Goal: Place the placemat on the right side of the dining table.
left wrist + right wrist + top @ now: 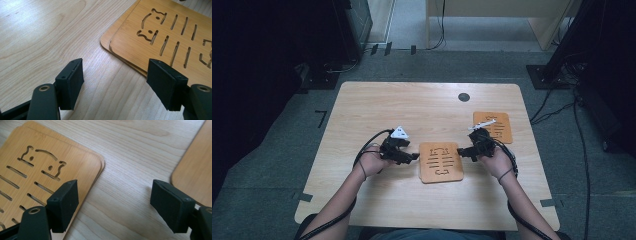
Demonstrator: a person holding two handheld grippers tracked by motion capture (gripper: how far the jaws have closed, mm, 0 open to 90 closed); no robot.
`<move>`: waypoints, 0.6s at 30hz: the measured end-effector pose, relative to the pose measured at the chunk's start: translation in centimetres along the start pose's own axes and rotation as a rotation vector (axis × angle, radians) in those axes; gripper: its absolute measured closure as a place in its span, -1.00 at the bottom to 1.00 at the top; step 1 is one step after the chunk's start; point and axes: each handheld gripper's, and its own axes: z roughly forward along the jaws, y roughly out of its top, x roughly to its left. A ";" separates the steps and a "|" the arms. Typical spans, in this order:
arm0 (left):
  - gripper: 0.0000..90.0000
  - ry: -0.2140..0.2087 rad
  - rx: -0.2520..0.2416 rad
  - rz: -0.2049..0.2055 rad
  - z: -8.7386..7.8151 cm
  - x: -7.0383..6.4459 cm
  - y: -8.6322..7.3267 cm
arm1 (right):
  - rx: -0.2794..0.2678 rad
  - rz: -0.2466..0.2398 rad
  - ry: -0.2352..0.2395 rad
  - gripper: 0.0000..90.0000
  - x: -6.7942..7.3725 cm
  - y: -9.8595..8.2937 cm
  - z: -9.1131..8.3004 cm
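Two grippers, both mine, both empty. Left gripper [414, 156]: jaws spread wide, nothing between them, tips low over the table [377, 105] just off the left edge of the near mat stack [441, 162]. Right gripper [460, 151]: jaws equally wide, holding nothing, just off the stack's right edge. Near mat stack, the landmark: two slotted bamboo mats, one lying on the other slightly offset, so the lower one's edge peeks out at the corner [106, 41], flat on the table between my grippers. Far mat [494, 127]: same kind, beyond and to the right of the stack, behind my right gripper. Step in hand, as I judge it: flanking approach, no contact yet. Next move calls for lowering a jaw to a mat edge and closing.
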 end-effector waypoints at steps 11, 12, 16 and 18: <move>-0.37 0.002 0.011 0.004 0.5 0.1 -0.1 | -0.046 -0.058 -0.001 -0.54 0.7 -0.3 0.9; -0.37 0.002 0.013 0.005 0.5 0.1 -0.2 | -0.056 -0.067 0.001 -0.56 0.8 -0.3 1.0; -0.40 0.003 0.003 0.007 0.7 0.1 -0.2 | -0.094 -0.076 0.003 -0.63 1.0 -0.6 1.3; -0.41 0.008 0.001 0.014 0.7 0.1 -0.3 | -0.124 -0.074 0.004 -0.65 1.0 -0.9 1.4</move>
